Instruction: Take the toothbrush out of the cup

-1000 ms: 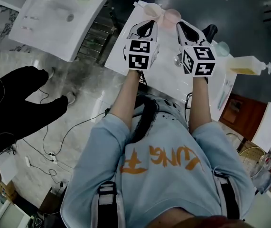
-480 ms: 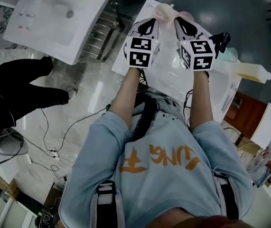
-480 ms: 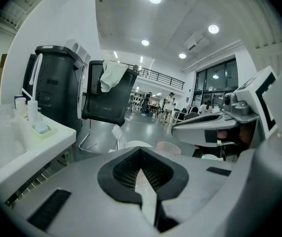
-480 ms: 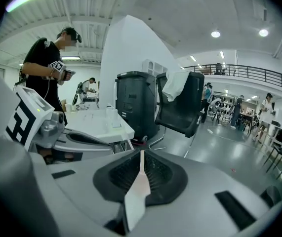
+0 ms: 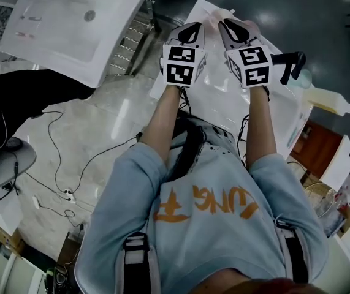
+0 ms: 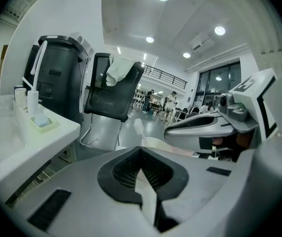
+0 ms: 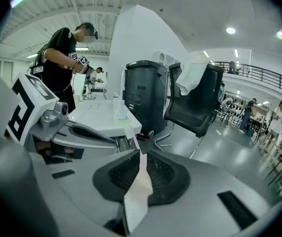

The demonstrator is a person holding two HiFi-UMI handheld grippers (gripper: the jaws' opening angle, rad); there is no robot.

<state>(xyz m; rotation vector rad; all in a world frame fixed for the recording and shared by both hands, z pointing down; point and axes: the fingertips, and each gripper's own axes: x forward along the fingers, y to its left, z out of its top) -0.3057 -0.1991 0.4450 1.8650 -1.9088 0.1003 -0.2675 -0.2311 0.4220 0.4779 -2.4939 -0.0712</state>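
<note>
My left gripper and right gripper are held side by side above the far corner of the white table. A pale pink cup shows just past their tips. In the left gripper view the cup's rim sits right beyond the jaws, and a white toothbrush head stands up out of it. Both pairs of jaws look shut at the tips, with only a pale sliver showing between the pads. The right gripper's jaws point over the table corner, with nothing clearly held.
A soap dispenser and a black handled item lie at the table's right. Another white table stands to the left, with cables on the floor. A black bin, a black chair and a person in black stand ahead.
Both grippers have moved forward toward the table's far corner and drawn slightly closer together. The black-sleeved person at the left has slid mostly out of the head view.
</note>
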